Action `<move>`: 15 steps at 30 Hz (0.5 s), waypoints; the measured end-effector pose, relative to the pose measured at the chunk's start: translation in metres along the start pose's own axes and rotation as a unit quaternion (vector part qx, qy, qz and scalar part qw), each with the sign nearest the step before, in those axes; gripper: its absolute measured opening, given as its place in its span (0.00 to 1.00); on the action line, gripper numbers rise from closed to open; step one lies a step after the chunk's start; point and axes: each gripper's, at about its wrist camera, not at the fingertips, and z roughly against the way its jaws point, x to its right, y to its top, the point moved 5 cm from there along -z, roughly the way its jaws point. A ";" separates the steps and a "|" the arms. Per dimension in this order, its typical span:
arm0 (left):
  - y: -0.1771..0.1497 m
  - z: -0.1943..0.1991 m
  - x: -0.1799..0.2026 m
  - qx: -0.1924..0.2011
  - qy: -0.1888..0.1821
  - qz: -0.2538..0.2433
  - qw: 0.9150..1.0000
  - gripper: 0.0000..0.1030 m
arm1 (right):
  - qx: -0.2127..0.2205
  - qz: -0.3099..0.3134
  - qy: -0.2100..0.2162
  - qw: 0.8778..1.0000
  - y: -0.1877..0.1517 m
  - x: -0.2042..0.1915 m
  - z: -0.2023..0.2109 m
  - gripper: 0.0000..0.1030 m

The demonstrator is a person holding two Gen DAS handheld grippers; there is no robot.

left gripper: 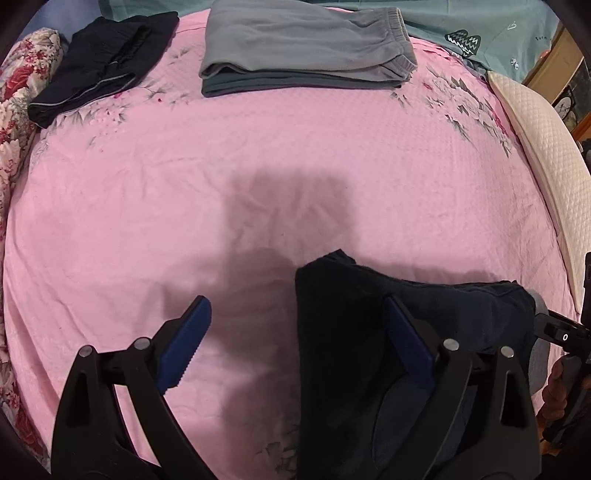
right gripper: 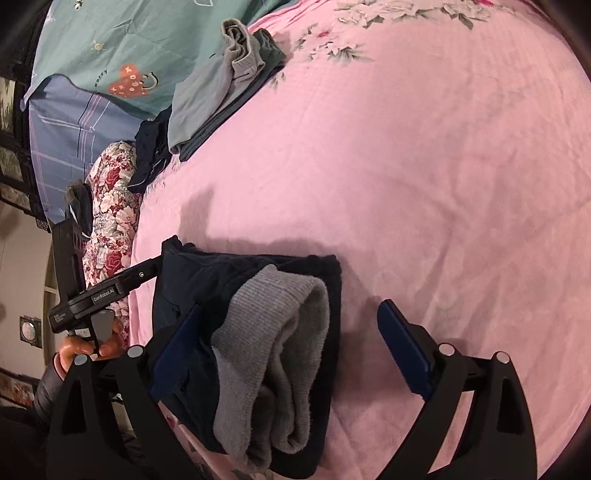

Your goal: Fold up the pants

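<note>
Dark navy pants (left gripper: 369, 332) lie folded in a bundle on the pink bedspread (left gripper: 258, 147), near its front edge. In the right wrist view the same pants (right gripper: 192, 280) show a grey ribbed inner layer (right gripper: 280, 332) on top. My left gripper (left gripper: 295, 306) is open and points down: its right finger (left gripper: 406, 343) is over the bundle's left part, its left finger over bare sheet. My right gripper (right gripper: 291, 308) is open too, and the bundle lies between its fingers. The right pad (right gripper: 402, 347) stands clear of the cloth.
At the far side lie a folded grey pair of pants (left gripper: 306, 48) and a folded dark garment (left gripper: 103, 66). A floral quilt (left gripper: 18, 110) runs along the left, a white quilted pillow (left gripper: 543, 155) along the right, teal bedding (left gripper: 480, 29) behind.
</note>
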 end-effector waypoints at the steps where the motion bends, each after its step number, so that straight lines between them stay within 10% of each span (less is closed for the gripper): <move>1: -0.001 -0.002 -0.002 0.000 -0.003 -0.001 1.000 0.95 | -0.004 -0.002 0.002 1.000 -0.001 -0.001 0.000 0.92; 15: -0.001 -0.001 0.015 -0.012 -0.081 -0.049 0.995 0.96 | -0.007 0.011 0.019 1.000 0.006 -0.006 -0.011 0.92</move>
